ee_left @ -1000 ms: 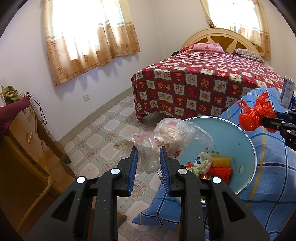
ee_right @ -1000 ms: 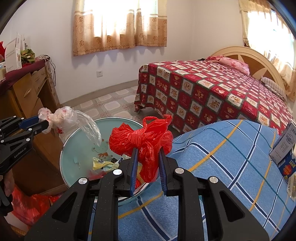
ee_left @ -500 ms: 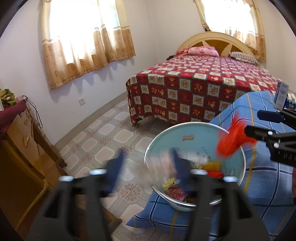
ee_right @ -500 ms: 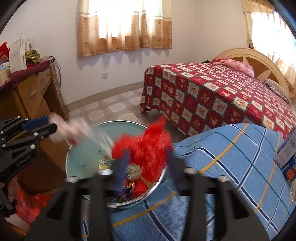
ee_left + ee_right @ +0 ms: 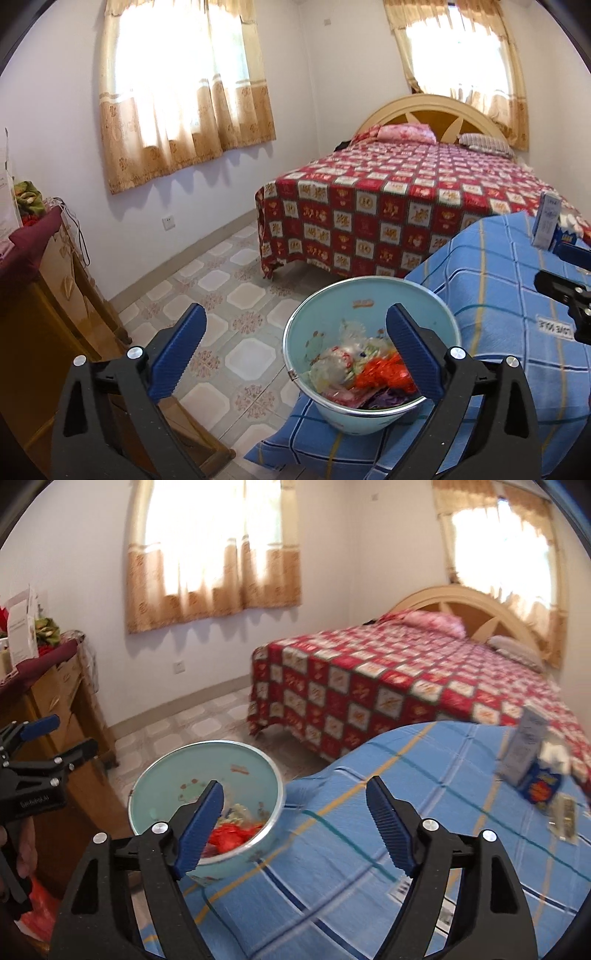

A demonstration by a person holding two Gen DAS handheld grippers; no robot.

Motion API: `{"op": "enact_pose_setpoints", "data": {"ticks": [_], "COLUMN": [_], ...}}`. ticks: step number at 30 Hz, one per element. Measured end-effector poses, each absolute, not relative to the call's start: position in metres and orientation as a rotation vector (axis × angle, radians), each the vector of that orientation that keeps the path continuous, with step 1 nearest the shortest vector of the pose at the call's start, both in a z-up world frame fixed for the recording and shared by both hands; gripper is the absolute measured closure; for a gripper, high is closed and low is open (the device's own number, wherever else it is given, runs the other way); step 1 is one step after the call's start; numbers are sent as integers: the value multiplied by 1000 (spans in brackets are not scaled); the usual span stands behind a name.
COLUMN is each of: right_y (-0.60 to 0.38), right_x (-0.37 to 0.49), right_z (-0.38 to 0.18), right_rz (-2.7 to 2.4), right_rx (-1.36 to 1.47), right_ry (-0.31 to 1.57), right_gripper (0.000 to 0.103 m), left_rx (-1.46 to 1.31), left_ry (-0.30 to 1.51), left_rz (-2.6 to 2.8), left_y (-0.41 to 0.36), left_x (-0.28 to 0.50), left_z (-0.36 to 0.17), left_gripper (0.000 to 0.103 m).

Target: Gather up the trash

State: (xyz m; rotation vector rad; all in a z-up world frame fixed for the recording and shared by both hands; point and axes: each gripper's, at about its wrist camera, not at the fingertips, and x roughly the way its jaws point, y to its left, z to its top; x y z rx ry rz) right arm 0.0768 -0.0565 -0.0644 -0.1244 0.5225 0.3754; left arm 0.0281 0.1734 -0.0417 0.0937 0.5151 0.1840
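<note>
Both bags have just gone into the basin [image 5: 369, 314]. A second ago my left hand-held gripper [image 5: 295, 349] was clamped on a clear plastic bag and my right hand-held gripper [image 5: 295, 821] on a knotted red one, both held over the basin. Since then the jaws of each have been opening, and they now stand wide apart with nothing between them. I take it that this round of collecting is done and that both tools are free for the next piece.

The clear plastic bag [image 5: 334, 363] lies crumpled inside the basin, towards its left wall as the left wrist view shows it, cloudy white with a few red marks. The red bag [image 5: 384, 374] sits just right of it, touching it, a bright orange-red scrunch on top of other wrappers. The heap stays well below the rim, so I judge there is room for more.

The basin itself is pale blue and rests on the corner of the blue checked cover [image 5: 424, 775], with the tiled floor [image 5: 229, 295] beyond it. To the right of the basin, farther along that cover, stand a couple of small cartons [image 5: 532, 764] and a flat packet; whether they count as trash I cannot tell.
</note>
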Motion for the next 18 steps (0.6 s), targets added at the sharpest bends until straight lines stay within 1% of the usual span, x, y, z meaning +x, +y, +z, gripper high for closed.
{"op": "enact_pose_setpoints", "data": {"ticks": [3,9,18], "right_y": [-67,-86,-94], "right_x": [70,57,51], "right_z": [-58,-43,-34], "right_rz": [358,325,305], "right_rx": [-119,-109,-98], "right_ry": [495,442,432], "right_gripper": [21,21,19], "left_rx": [101,100,89], "left_ry": [493,462,450], "left_rz": [176,170,164], "left_y": [167,163,164], "left_x": [23,13,9], "left_z": [-34,-23,-17], "left_gripper": [6,6,6]}}
